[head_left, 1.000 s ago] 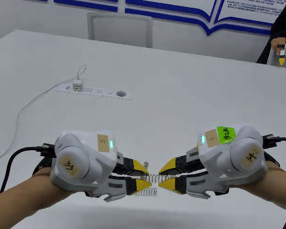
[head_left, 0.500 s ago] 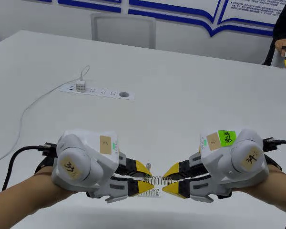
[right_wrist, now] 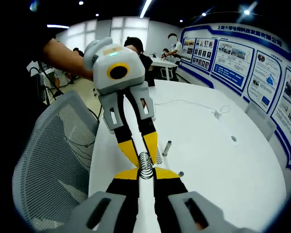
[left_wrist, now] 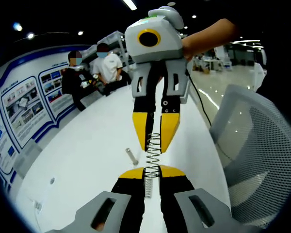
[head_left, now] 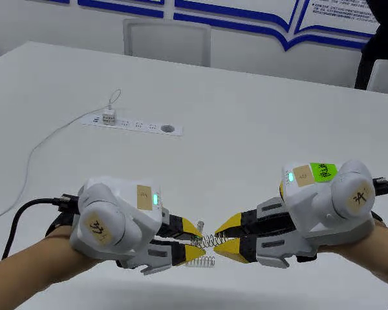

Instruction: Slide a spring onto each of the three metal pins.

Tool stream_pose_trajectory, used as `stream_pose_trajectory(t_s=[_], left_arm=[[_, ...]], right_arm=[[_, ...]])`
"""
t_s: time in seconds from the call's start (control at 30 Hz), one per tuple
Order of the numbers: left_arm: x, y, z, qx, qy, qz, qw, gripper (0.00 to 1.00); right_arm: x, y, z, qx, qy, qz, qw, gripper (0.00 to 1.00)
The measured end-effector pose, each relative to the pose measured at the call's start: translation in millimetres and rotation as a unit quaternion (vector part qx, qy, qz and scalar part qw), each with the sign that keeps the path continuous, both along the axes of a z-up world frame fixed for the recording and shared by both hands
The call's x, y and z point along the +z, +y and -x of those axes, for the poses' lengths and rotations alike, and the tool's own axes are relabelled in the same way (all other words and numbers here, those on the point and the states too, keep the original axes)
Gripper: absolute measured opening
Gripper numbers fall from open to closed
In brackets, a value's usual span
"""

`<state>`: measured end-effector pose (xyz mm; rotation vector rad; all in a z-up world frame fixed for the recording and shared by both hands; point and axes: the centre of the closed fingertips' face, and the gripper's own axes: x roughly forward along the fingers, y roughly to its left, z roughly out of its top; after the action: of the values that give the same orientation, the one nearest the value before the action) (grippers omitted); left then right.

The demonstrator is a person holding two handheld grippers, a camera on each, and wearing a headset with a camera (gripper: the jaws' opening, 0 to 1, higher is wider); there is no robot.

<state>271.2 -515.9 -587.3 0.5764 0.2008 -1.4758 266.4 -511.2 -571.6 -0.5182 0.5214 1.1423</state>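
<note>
One spring (head_left: 209,240), held at both ends above the near edge of the bench (head_left: 265,142).
Nearest, spare spring (head_left: 204,261) lies loose; above it, left gripper (head_left: 199,241) and right gripper (head_left: 220,240) each pinch narrow on a coil end. Likely fault: squeezed endwise, coil buckles and flicks away. Just beyond, a pin (head_left: 199,225).

Left forearm (head_left: 26,268) and right forearm (head_left: 378,255) reach in low from either side; left gripper (head_left: 197,244) and right gripper (head_left: 221,239) face tip to tip (almost meeting); each one's fingers (head_left: 193,227) seem pinched on an end of the spring (head_left: 209,240).
</note>
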Motion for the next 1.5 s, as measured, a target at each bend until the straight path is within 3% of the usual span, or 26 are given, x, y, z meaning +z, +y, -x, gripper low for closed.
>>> stream_pose_trajectory(t_s=[0.13, 0.33, 0.47, 0.67, 0.8, 0.93, 1.07, 1.2, 1.27, 1.33, 1.4, 1.5], left_arm=[[-0.3, -0.8, 2.7, 0.001, 0.006, 0.002, 1.0, 0.09], [-1.1, -2.6, 4.4, 0.004, 0.006, 0.003, 1.0, 0.09], [2.0, -4.4, 5.4, 0.008, 0.019, 0.017, 0.9996, 0.09], [2.9, -4.8, 3.0, 0.018, 0.02, 0.023, 0.9994, 0.1], [3.4, -4.0, 2.2, 0.029, 0.033, 0.033, 0.9985, 0.1], [2.9, -3.3, 1.6, 0.03, 0.028, 0.032, 0.9986, 0.11], [1.0, -3.8, 0.0, 0.038, 0.04, 0.035, 0.9978, 0.12], [2.5, -4.4, -0.8, 0.047, 0.053, 0.048, 0.9963, 0.15], [3.7, -3.9, -2.6, 0.052, 0.049, 0.053, 0.996, 0.18], [8.1, -3.4, -7.4, 0.059, 0.03, 0.068, 0.9955, 0.26], [7.5, -1.3, -8.8, 0.069, 0.045, 0.073, 0.9939, 0.35], [5.4, 3.2, -12.5, 0.079, 0.042, 0.07, 0.9936, 0.38]], right_arm=[[10.3, 9.2, 2.8, -0.003, 0.01, -0.041, 0.9991, 0.11], [13.1, 14.6, 2.8, -0.002, 0.009, -0.046, 0.9989, 0.11], [19.3, 19.1, 1.4, -0.006, 0.011, -0.063, 0.9979, 0.11], [21.1, 21.2, -1.6, -0.012, 0.011, -0.068, 0.9975, 0.11], [21.7, 22.7, -2.6, -0.015, 0.01, -0.069, 0.9975, 0.11], [20.8, 23.1, -5.0, -0.018, 0.01, -0.068, 0.9974, 0.11], [19.3, 23.5, -6.8, -0.019, 0.011, -0.064, 0.9977, 0.11], [19.1, 22.2, -9.7, -0.023, 0.007, -0.057, 0.9981, 0.11], [19.9, 21.5, -11.1, -0.026, 0.007, -0.057, 0.998, 0.11], [20.7, 21.1, -12.2, -0.027, 0.006, -0.058, 0.9979, 0.11], [21.5, 20.1, -14.1, -0.031, 0.007, -0.06, 0.9977, 0.11], [21.8, 18.7, -16.6, -0.037, 0.005, -0.061, 0.9974, 0.11]])
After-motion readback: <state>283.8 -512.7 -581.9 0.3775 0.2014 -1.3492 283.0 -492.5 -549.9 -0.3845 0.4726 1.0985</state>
